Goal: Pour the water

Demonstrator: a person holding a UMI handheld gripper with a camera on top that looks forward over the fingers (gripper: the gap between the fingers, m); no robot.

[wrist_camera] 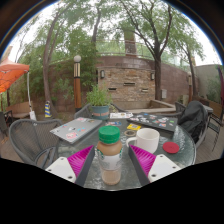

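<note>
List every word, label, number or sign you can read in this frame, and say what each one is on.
No text can be read in this frame.
Bottle with a green cap, standing between the gripper fingers: no legible label.
White cup just beyond the fingers: no print visible.
Small items further back on the glass table: too small and blurred to read.
Stone wall behind: no sign visible.

Glass table (88,152), outdoors. On it: green-capped bottle (109,150) between the gripper (112,161) fingers, gaps either side; white cup (146,138) beyond; red lid (171,147) beside cup; grey tray (77,129); potted plant (99,101) at far edge.
</note>
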